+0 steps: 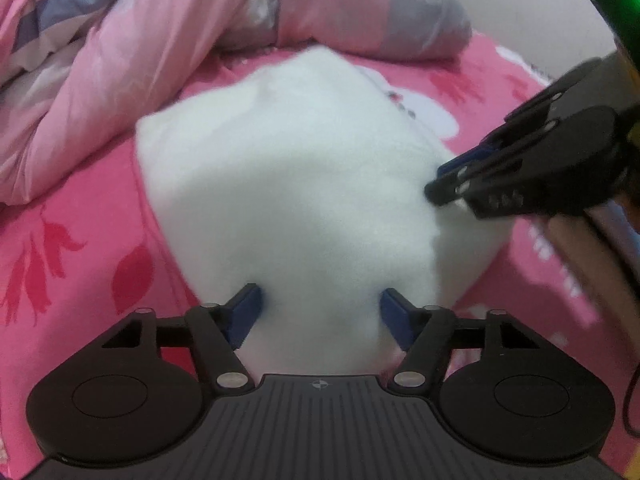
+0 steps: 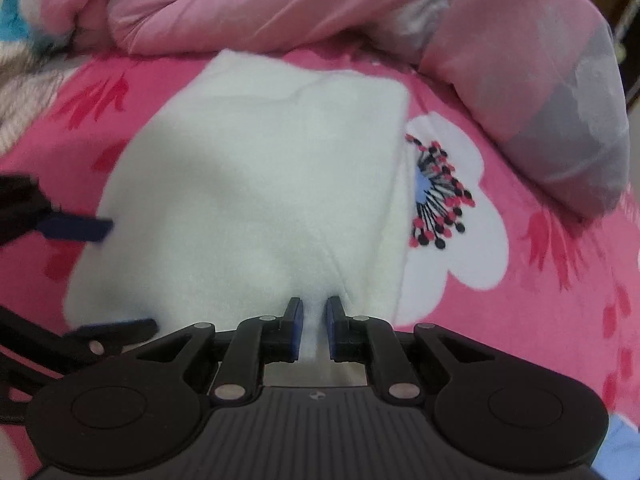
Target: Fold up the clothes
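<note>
A white fleecy cloth lies folded on the pink flowered bedsheet. My right gripper is shut on a narrow pinch of the cloth's near right edge, and a strip of white shows between its blue pads. My left gripper stands open with its blue pads wide apart. It straddles the cloth's near left corner, and white fabric fills the gap. In the right wrist view the left gripper's fingers reach in from the left at that corner.
A bunched pink and grey quilt lies behind the cloth. A pink and grey pillow sits at the back right. A white flower print on the sheet shows beside the cloth's right edge.
</note>
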Tool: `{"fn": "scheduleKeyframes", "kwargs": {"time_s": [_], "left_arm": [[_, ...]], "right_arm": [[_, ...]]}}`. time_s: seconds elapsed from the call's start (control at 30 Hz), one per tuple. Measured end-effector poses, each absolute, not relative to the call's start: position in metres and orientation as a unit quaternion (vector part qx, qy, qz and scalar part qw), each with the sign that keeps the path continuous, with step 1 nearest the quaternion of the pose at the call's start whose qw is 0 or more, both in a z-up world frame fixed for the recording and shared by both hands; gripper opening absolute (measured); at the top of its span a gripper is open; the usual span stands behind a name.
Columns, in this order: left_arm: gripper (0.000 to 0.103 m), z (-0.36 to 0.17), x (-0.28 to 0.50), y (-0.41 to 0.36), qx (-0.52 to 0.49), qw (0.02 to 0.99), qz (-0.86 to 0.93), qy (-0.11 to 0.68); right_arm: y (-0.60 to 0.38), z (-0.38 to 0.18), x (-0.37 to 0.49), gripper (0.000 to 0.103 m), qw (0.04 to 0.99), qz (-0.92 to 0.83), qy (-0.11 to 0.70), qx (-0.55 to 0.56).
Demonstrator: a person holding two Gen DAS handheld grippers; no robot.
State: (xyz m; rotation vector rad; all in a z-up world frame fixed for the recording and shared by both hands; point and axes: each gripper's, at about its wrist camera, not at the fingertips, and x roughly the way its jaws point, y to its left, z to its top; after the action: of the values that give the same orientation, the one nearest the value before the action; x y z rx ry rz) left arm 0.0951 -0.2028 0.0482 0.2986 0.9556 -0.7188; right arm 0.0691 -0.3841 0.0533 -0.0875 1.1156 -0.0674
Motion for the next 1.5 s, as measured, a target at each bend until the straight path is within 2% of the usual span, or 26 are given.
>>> {"fn": "scheduleKeyframes", "kwargs": {"time_s": [0.07, 0.13, 0.23, 0.3, 0.43, 0.53, 0.6, 0.7, 0.77, 0.87, 0.97, 1.07, 1.17, 1.27, 1.4, 1.5], "left_arm": [[0.057, 0.059, 0.099, -0.192, 0.109, 0.826, -0.336, 0.439], [0.056, 0.061, 0.104, -0.192, 0.099, 0.840, -0.331, 0.419], [0.059, 0.036, 0.117, -0.199, 0.085, 0.826, -0.327, 0.451], [0.060, 0.027, 0.115, -0.197, 0.077, 0.831, -0.332, 0.440], [0.052, 0.055, 0.121, -0.188, 0.068, 0.837, -0.329, 0.431], [0.053, 0.052, 0.136, -0.191, 0.066, 0.851, -0.307, 0.421], [0.056, 0.030, 0.145, -0.196, 0.071, 0.844, -0.294, 0.443], [0.056, 0.037, 0.136, -0.207, 0.130, 0.845, -0.309, 0.417], [0.053, 0.050, 0.140, -0.203, 0.121, 0.846, -0.312, 0.416], [0.053, 0.062, 0.153, -0.201, 0.101, 0.864, -0.296, 0.396], [0.059, 0.038, 0.172, -0.207, 0.096, 0.854, -0.276, 0.430], [0.058, 0.040, 0.175, -0.208, 0.102, 0.854, -0.282, 0.424], [0.055, 0.057, 0.177, -0.206, 0.110, 0.861, -0.287, 0.404], [0.055, 0.061, 0.190, -0.208, 0.109, 0.876, -0.277, 0.379], [0.060, 0.026, 0.221, -0.218, 0.105, 0.868, -0.233, 0.427], [0.060, 0.029, 0.230, -0.211, 0.070, 0.865, -0.226, 0.442]], "right_arm": [[-0.388, 0.073, 0.074, 0.011, 0.858, -0.037, 0.512, -0.024], [-0.391, 0.086, 0.079, 0.012, 0.871, -0.041, 0.489, -0.021], [-0.399, 0.059, 0.091, 0.013, 0.865, -0.034, 0.500, -0.015], [-0.405, 0.035, 0.095, 0.013, 0.859, -0.023, 0.511, -0.015], [-0.410, 0.057, 0.105, 0.013, 0.857, -0.017, 0.514, -0.011], [-0.410, 0.076, 0.110, 0.013, 0.872, -0.020, 0.488, -0.035], [-0.415, 0.055, 0.117, 0.013, 0.863, -0.021, 0.504, -0.024], [-0.424, 0.027, 0.120, 0.013, 0.857, -0.006, 0.514, -0.031], [-0.431, 0.044, 0.127, 0.013, 0.852, -0.005, 0.523, -0.009], [-0.428, 0.066, 0.136, 0.013, 0.872, -0.010, 0.488, -0.026], [-0.431, 0.044, 0.158, 0.014, 0.871, -0.013, 0.491, -0.026], [-0.437, 0.019, 0.168, 0.018, 0.869, -0.007, 0.494, -0.025], [-0.442, 0.039, 0.174, 0.017, 0.864, -0.007, 0.504, -0.003], [-0.442, 0.060, 0.182, 0.017, 0.884, -0.011, 0.466, -0.015], [-0.458, 0.025, 0.218, 0.018, 0.878, -0.022, 0.478, 0.026], [-0.473, 0.012, 0.228, 0.020, 0.873, -0.028, 0.481, 0.081]]}}
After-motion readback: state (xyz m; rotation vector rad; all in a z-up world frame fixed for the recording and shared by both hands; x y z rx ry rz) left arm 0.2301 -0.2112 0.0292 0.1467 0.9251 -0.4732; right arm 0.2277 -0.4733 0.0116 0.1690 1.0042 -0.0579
